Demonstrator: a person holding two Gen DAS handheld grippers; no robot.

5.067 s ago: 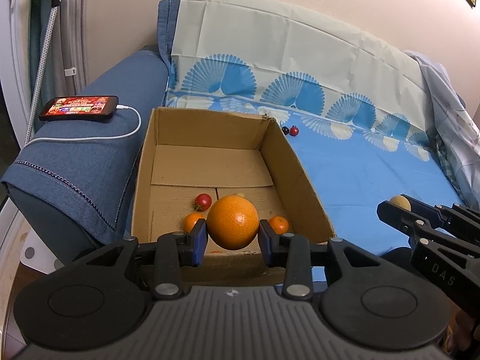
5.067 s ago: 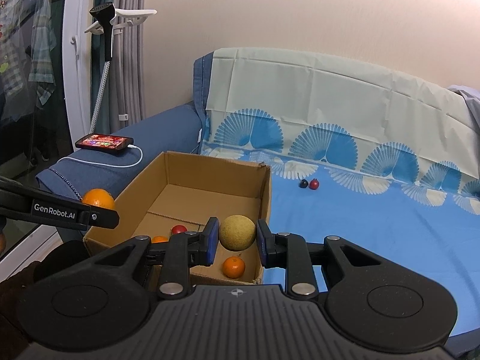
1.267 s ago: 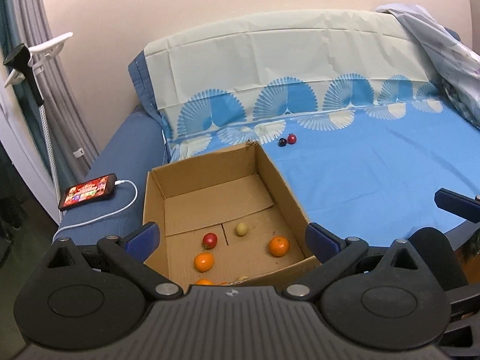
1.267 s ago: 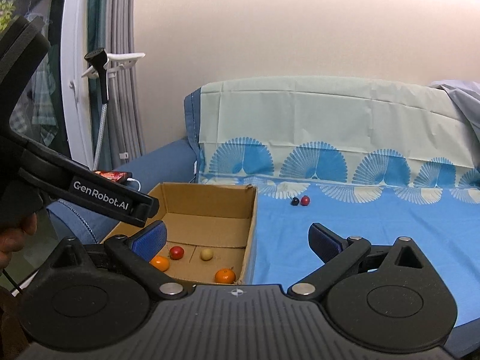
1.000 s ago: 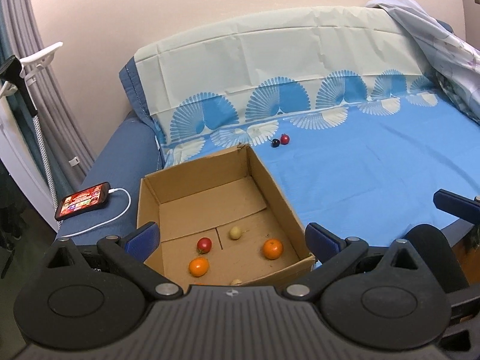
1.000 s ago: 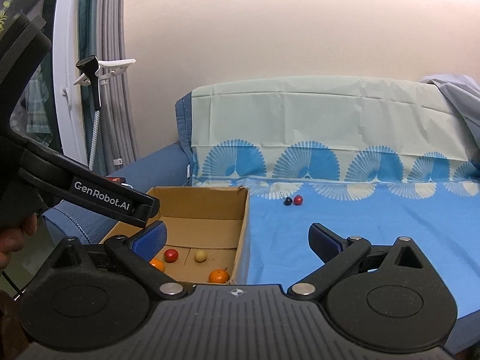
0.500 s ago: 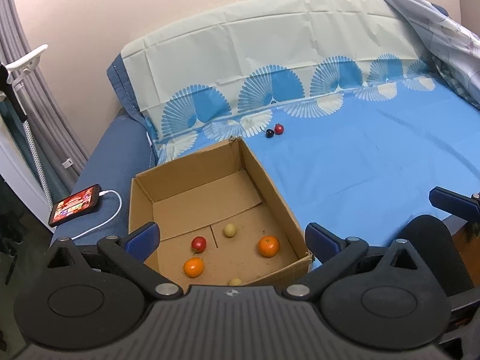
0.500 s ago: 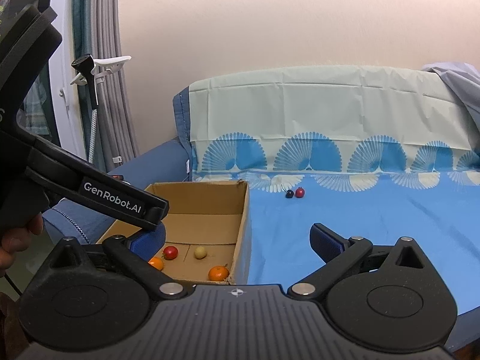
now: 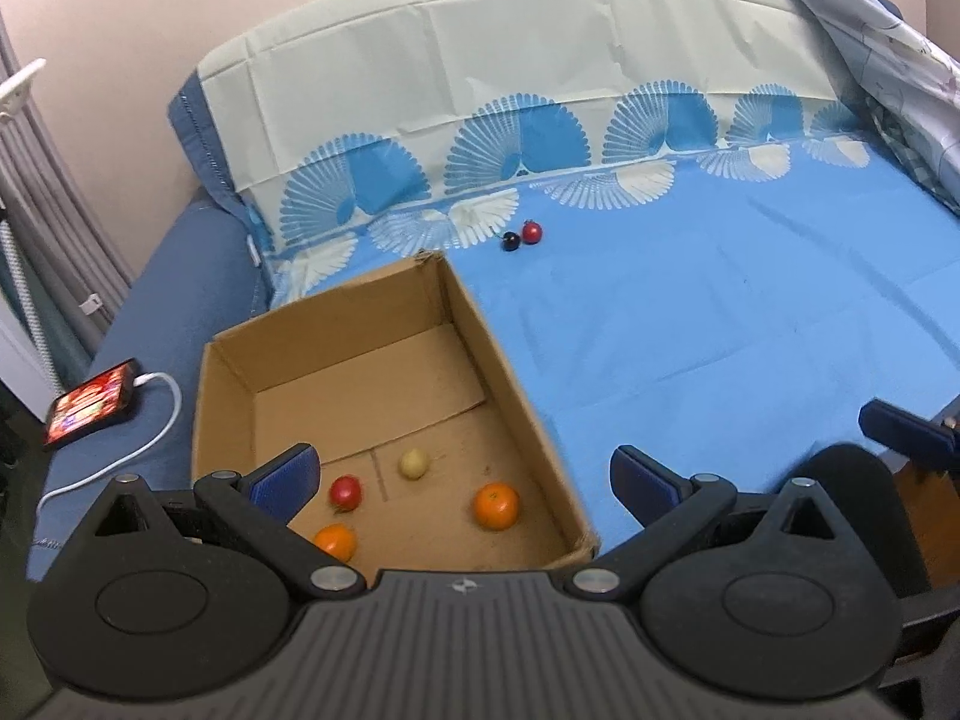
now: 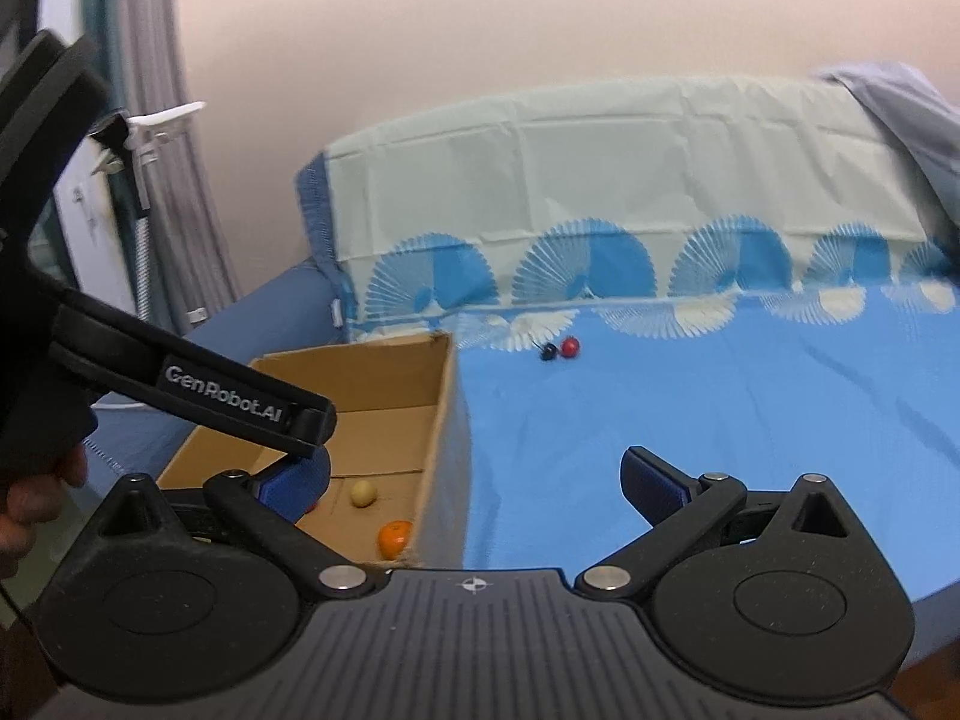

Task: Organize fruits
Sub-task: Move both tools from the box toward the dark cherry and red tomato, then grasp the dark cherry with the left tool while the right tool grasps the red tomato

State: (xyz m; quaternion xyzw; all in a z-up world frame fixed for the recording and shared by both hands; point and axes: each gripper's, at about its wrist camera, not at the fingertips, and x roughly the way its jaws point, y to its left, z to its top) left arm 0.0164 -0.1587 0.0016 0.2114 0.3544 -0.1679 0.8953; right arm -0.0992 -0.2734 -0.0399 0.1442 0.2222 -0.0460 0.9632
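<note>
Both grippers are held wide open and empty. The large orange clamped in the left gripper [image 9: 462, 477] five seconds ago, and the pale round fruit then held by the right gripper [image 10: 477, 480], are no longer gripped. The cardboard box [image 9: 516, 378] is seen from higher and farther back than before, at the left of the blue patterned sheet [image 9: 750, 324]. Four small fruits are visible on its near floor: a red fruit [image 9: 346, 491], a pale yellow fruit [image 9: 414, 463], an orange [image 9: 497, 506] to the right and a second orange [image 9: 336, 542] nearest the left gripper. The large orange cannot be seen. Far beyond the box, a dark fruit [image 9: 510, 240] and a red one [image 9: 532, 231] are left touching on the sheet. A lit phone [image 9: 90, 403] lies on the left armrest.
</note>
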